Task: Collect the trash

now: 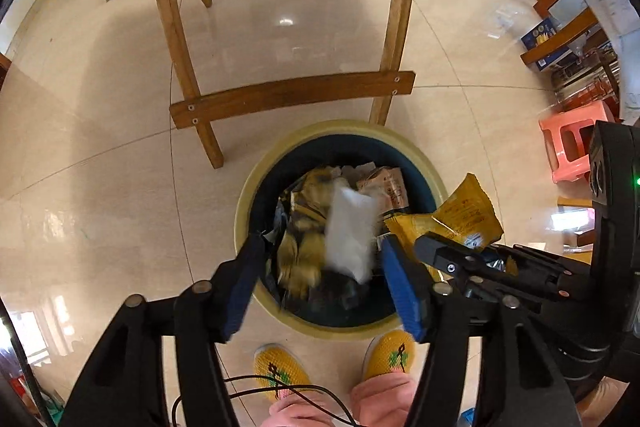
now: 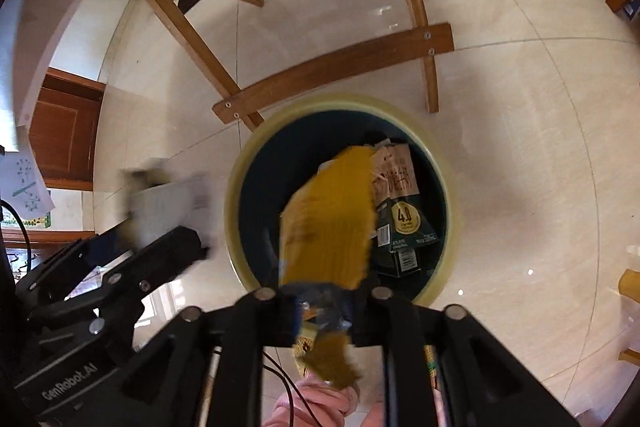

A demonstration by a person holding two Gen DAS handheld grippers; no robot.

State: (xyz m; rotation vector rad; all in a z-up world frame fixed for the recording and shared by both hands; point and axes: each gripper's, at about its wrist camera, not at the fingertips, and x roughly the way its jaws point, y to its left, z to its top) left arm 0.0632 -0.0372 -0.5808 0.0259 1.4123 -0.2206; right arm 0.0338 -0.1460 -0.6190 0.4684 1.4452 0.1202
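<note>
Both hand-held grippers, the left (image 1: 320, 267) spread and the right (image 2: 326, 303) parted, drop a white packet (image 1: 350, 231) and a yellow foil wrapper (image 2: 328, 223) into the round dark bin with pale rim (image 1: 340, 131).

One bin (image 1: 240, 215), two slippers (image 1: 282, 371), one pink stool (image 1: 568, 143).

We see a glossy cream tiled floor (image 1: 100, 147). Directly on it stand a round trash bin (image 1: 256, 195) with a pale rim, the wooden chair legs (image 1: 176, 39) just behind it, and a pink plastic stool (image 1: 568, 143) well apart.
</note>
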